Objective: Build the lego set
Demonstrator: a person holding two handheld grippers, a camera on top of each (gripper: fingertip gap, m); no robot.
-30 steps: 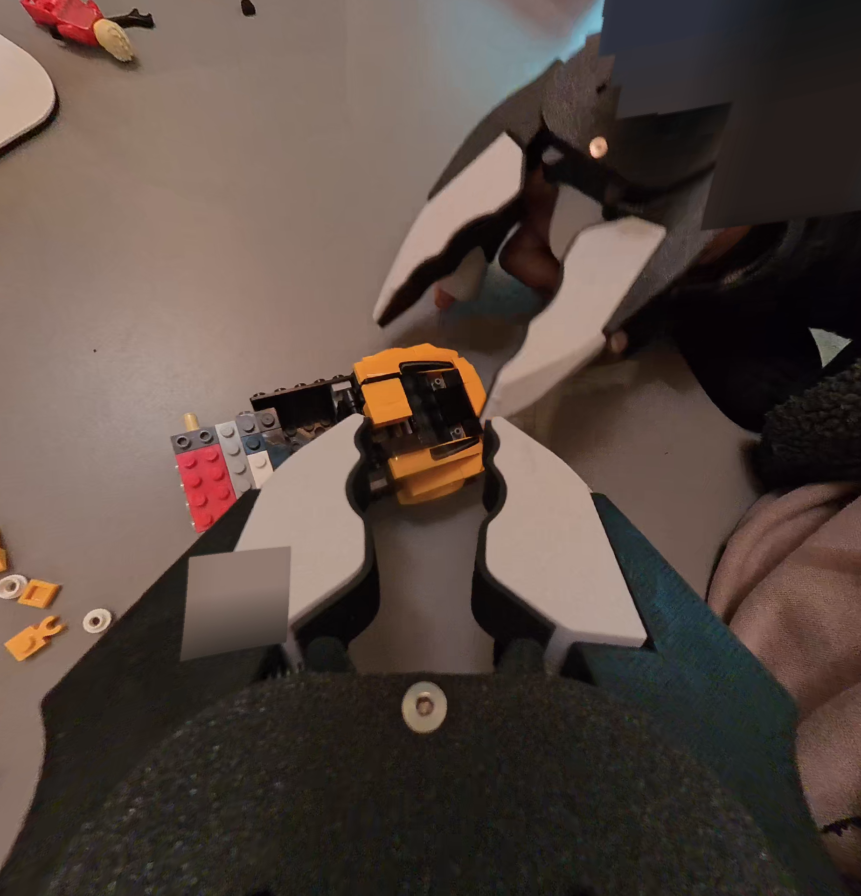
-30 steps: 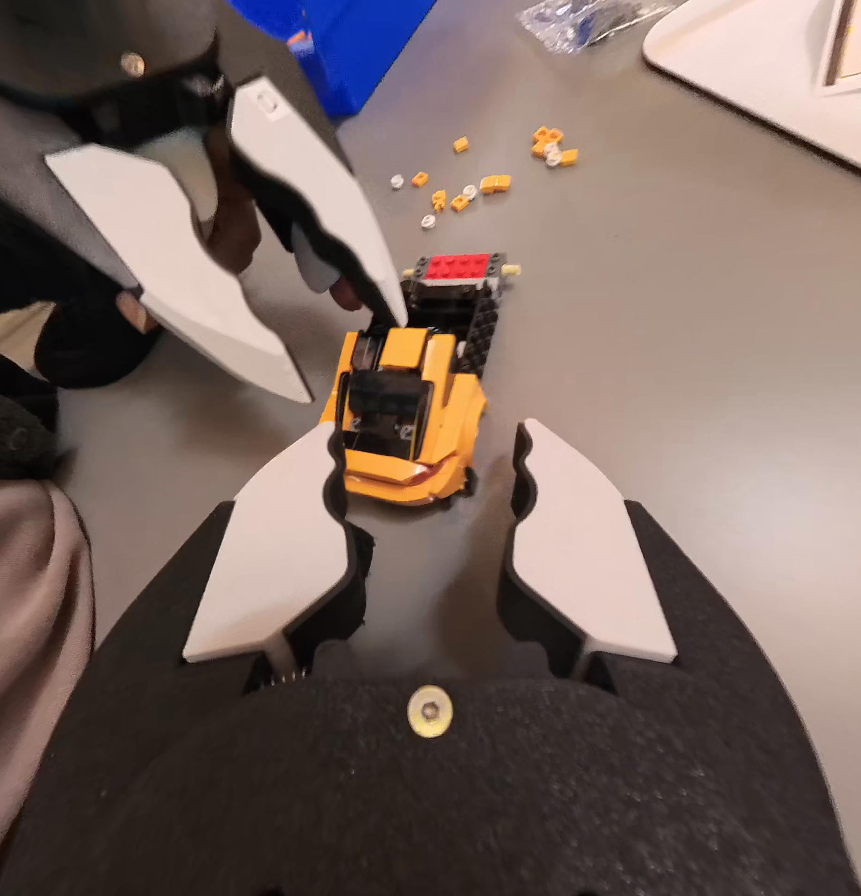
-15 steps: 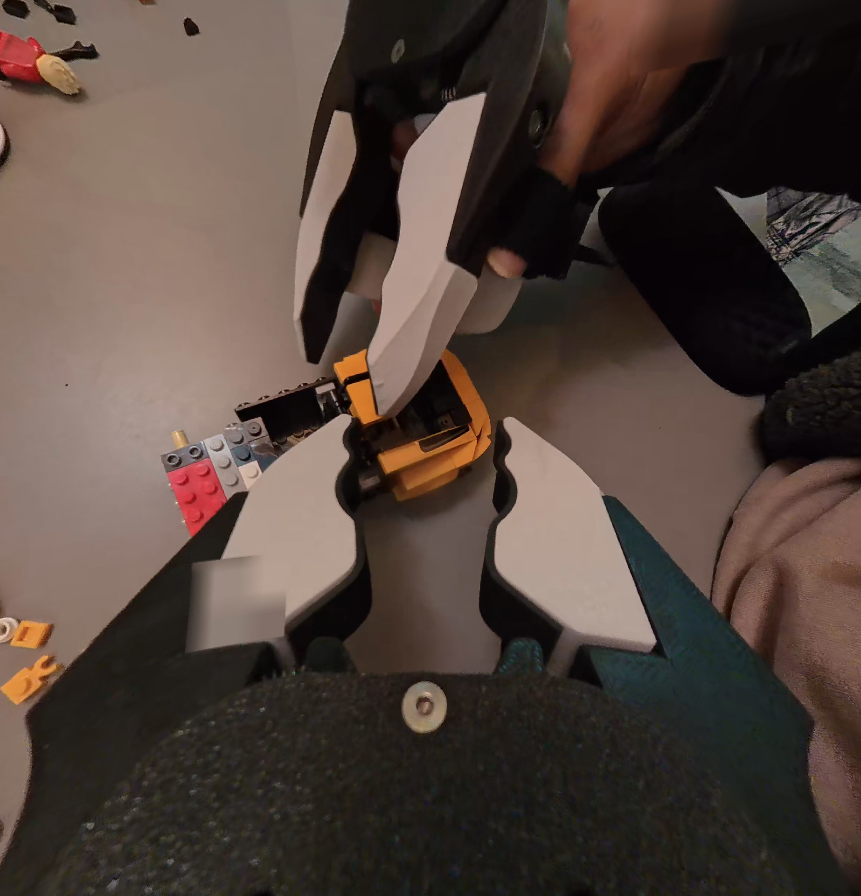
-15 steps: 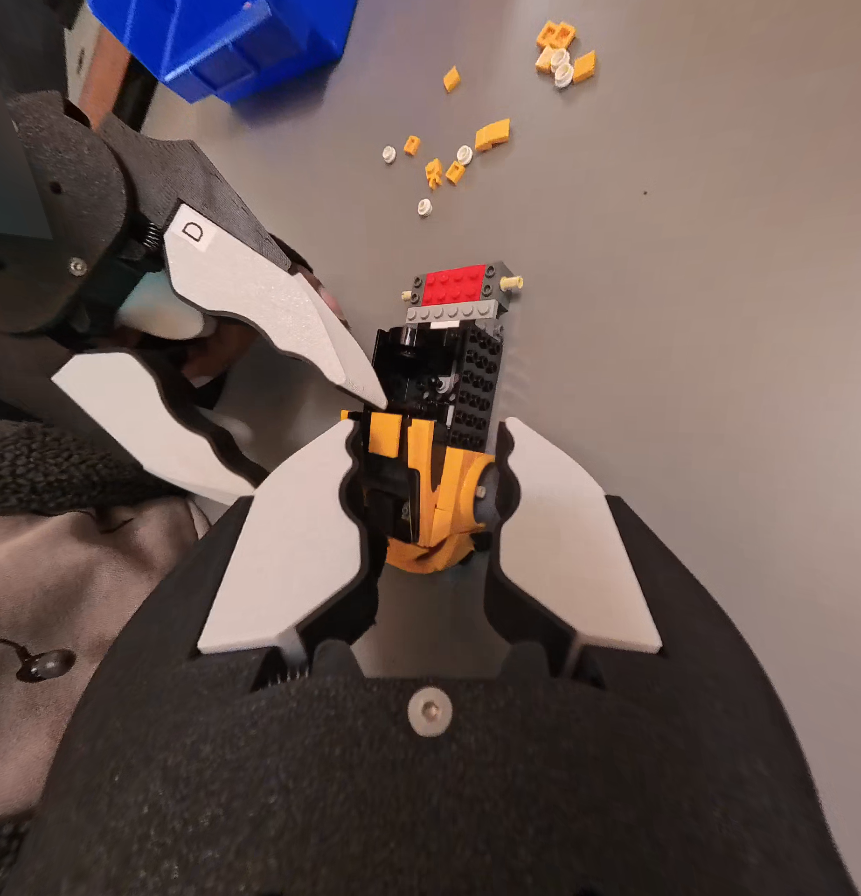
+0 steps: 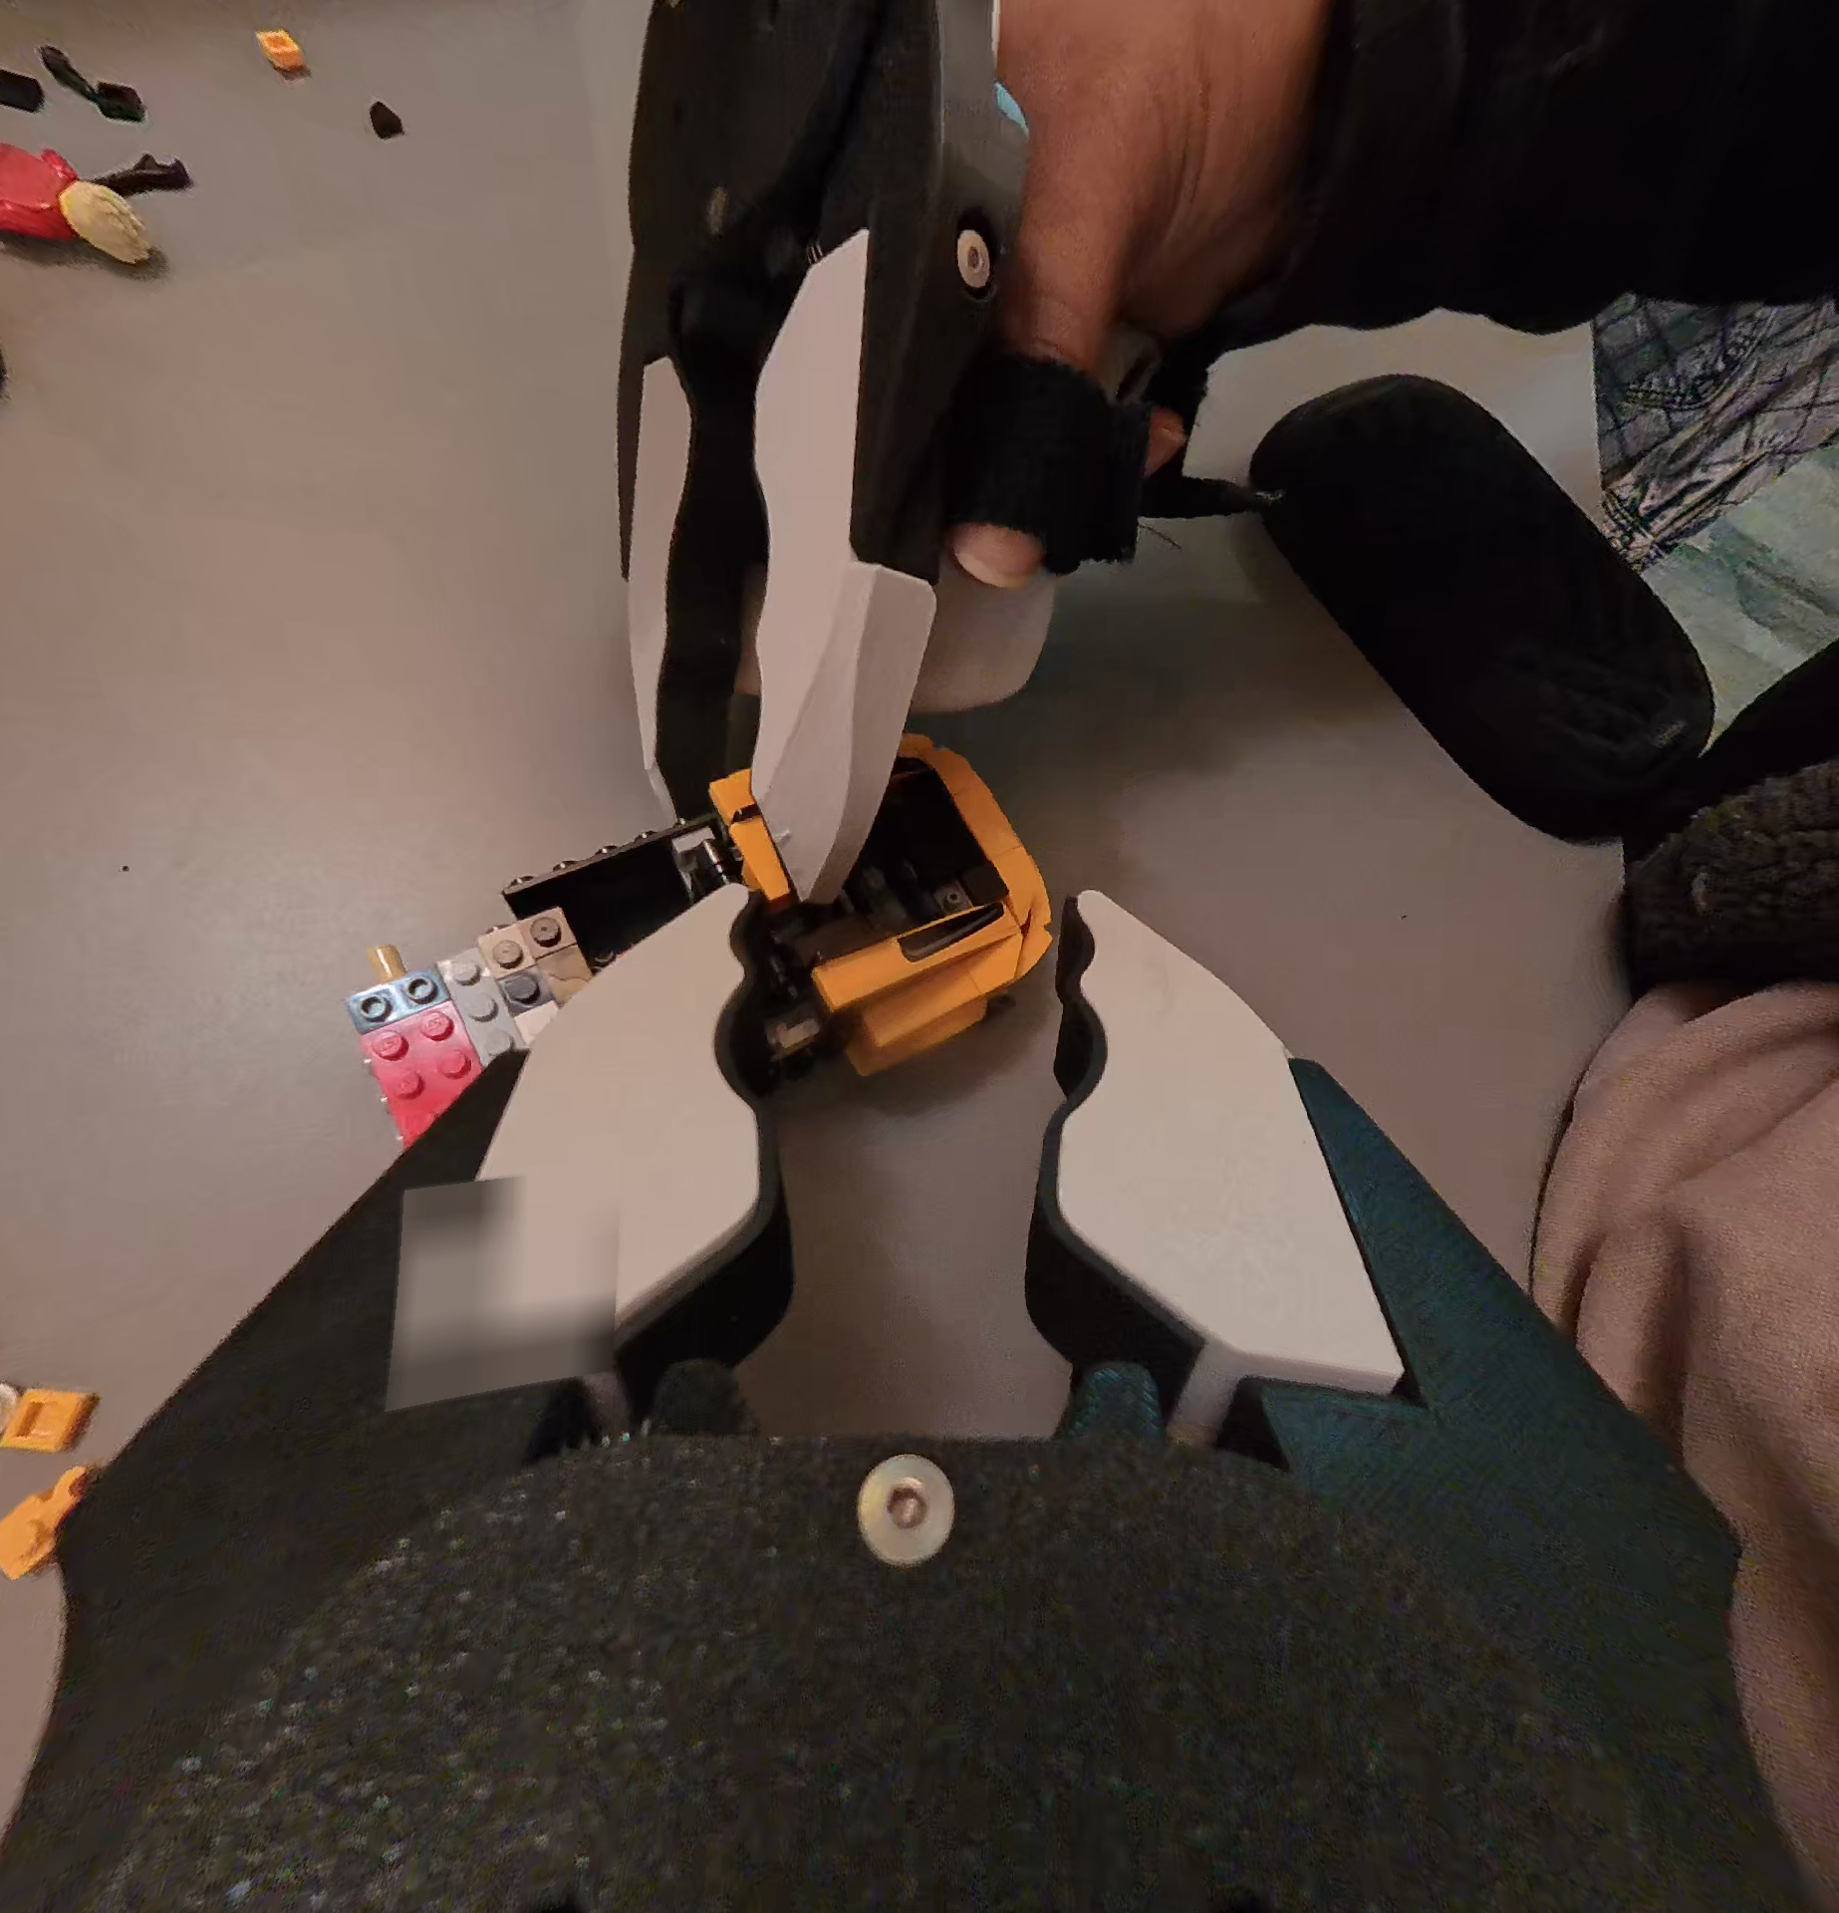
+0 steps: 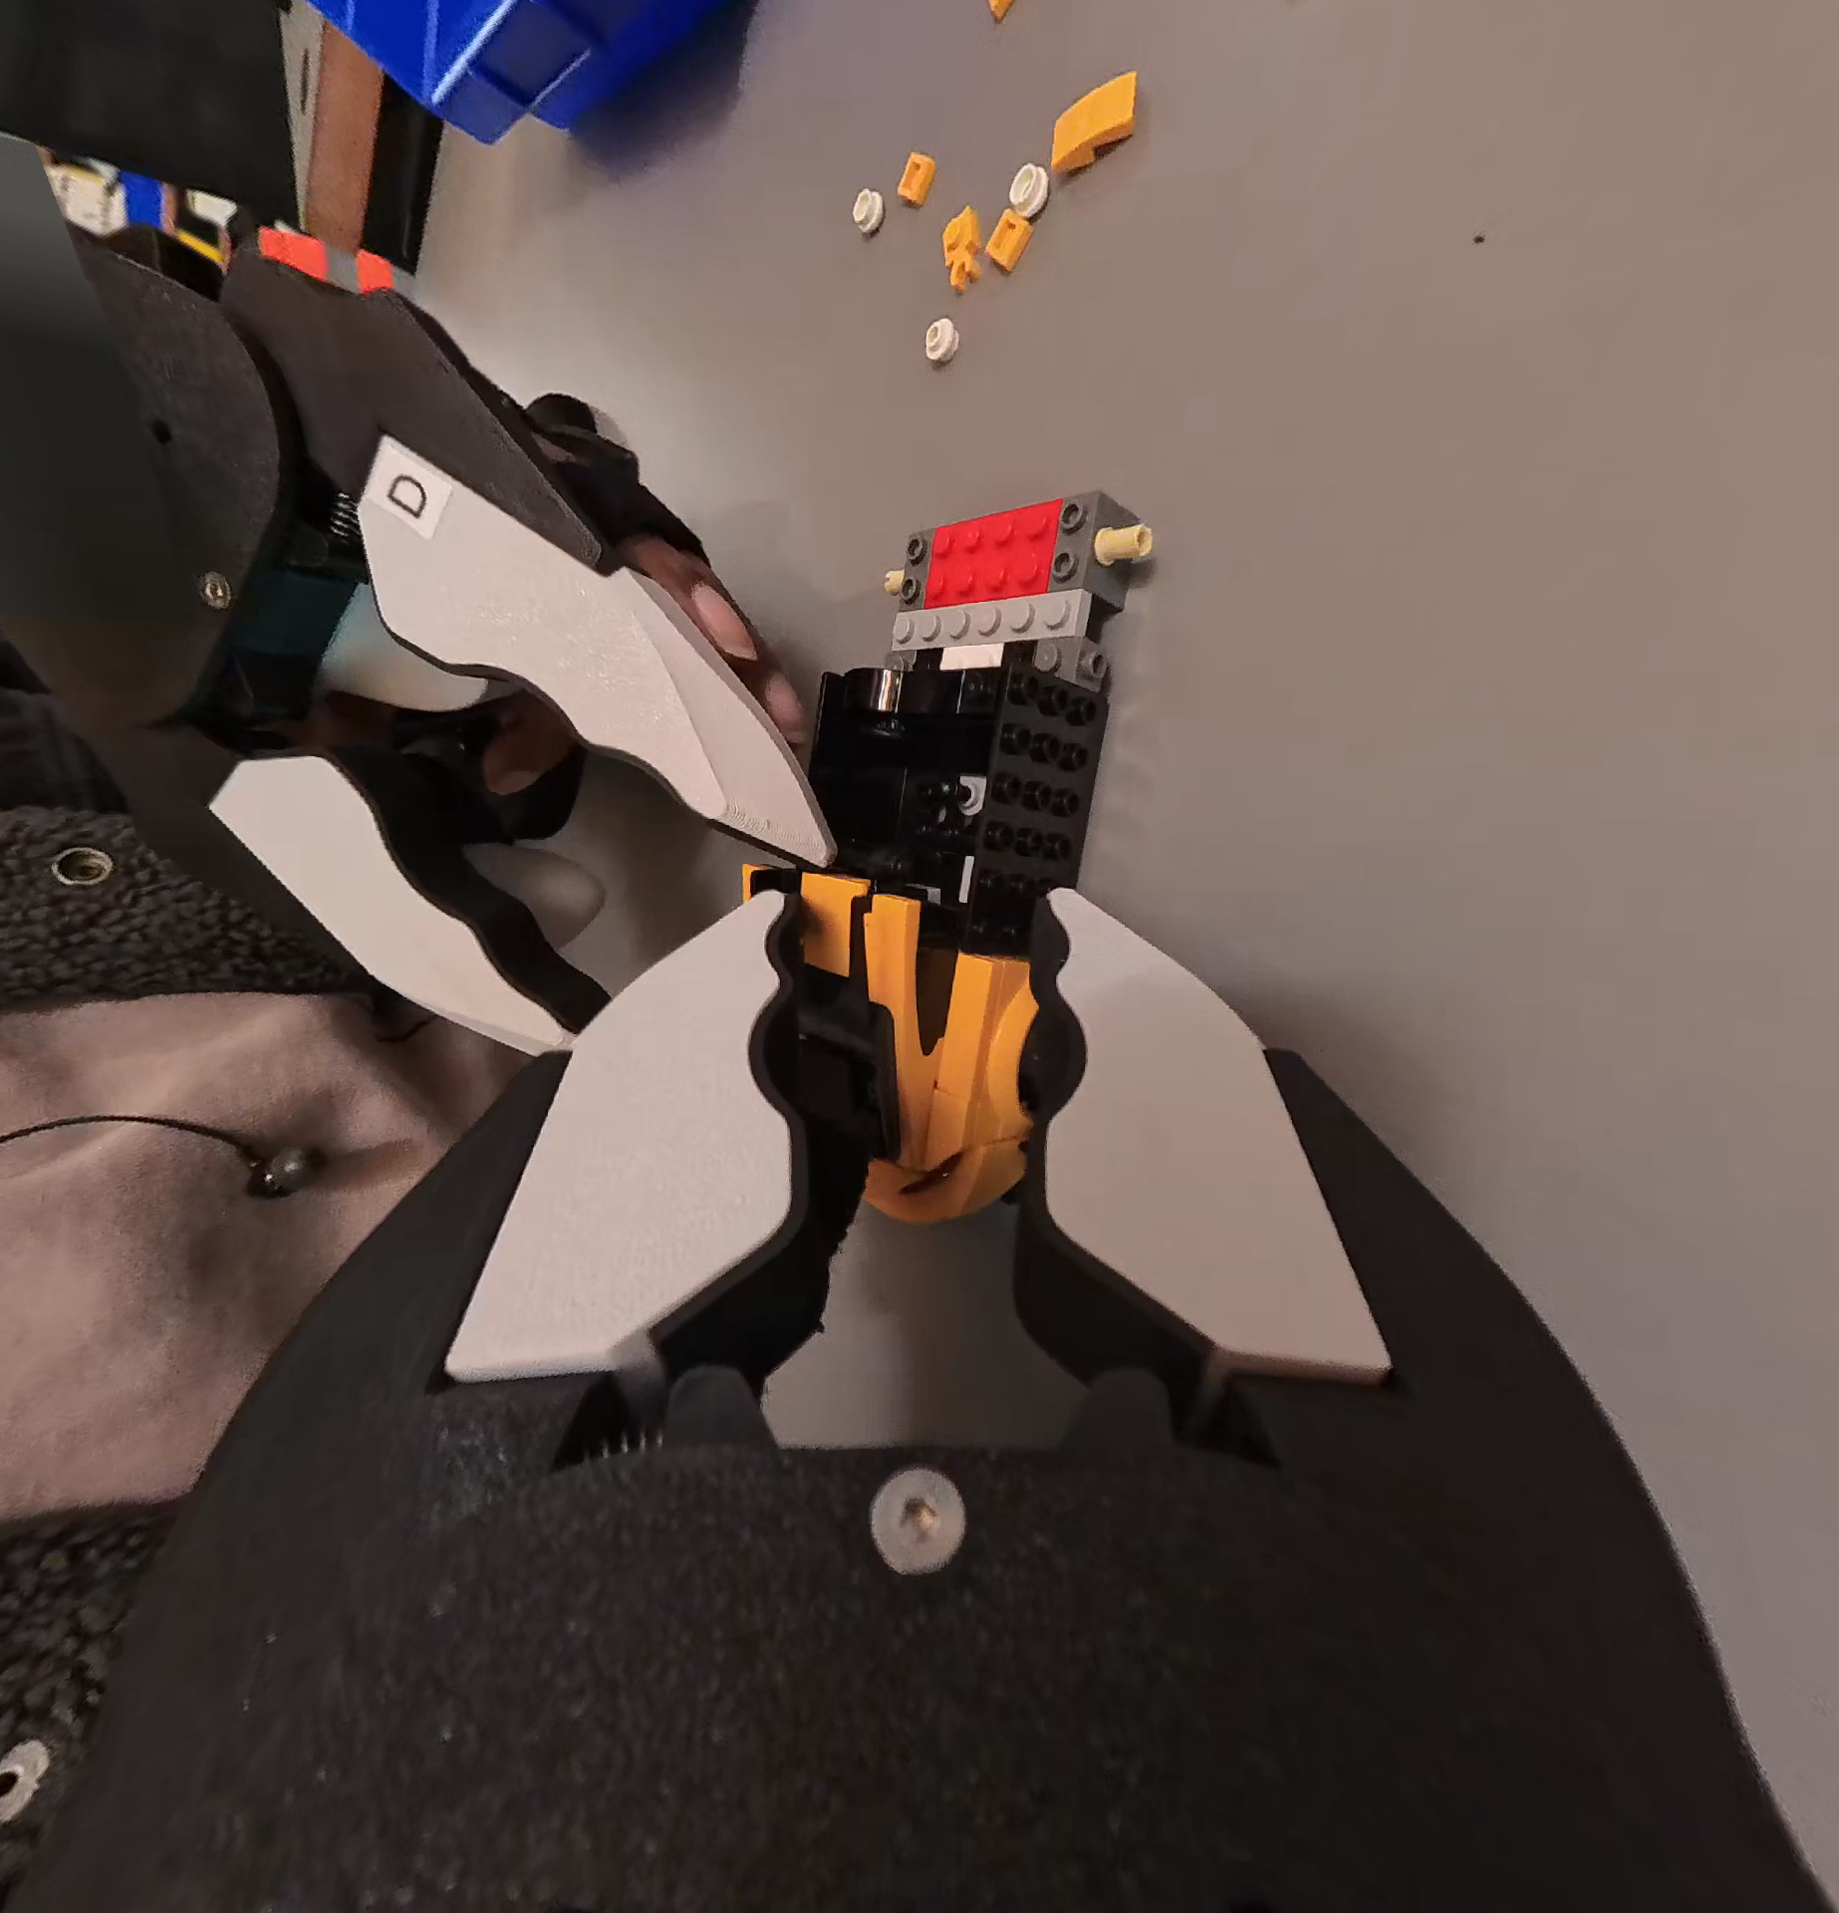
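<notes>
The orange and black lego car (image 5: 936, 973) lies on the grey table (image 5: 274, 621), with its red and grey rear (image 5: 419, 1056) to the left. My left gripper (image 5: 900, 932) is open around the car. Its left finger (image 5: 636, 1087) touches the car and its right finger (image 5: 1184, 1118) stands apart. My right gripper (image 6: 915, 932) is shut on the car's orange front (image 6: 957, 1035). In the left wrist view it comes down from above (image 5: 833, 725). In the right wrist view the left gripper's upper fingertip (image 6: 791, 839) touches the car's black middle.
Loose orange and white small pieces (image 6: 998, 217) lie beyond the car's red rear (image 6: 998, 554), and more lie at the left (image 5: 36, 1418). A blue bin (image 6: 543, 52) stands at the far edge. A red figure part (image 5: 25, 197) and black bits (image 5: 67, 93) lie far left. The person's clothing (image 5: 1723, 1294) fills the right.
My right gripper moved in from in front of the car, turned and shut on its orange front. My left gripper's jaws opened a little wider around the car.
</notes>
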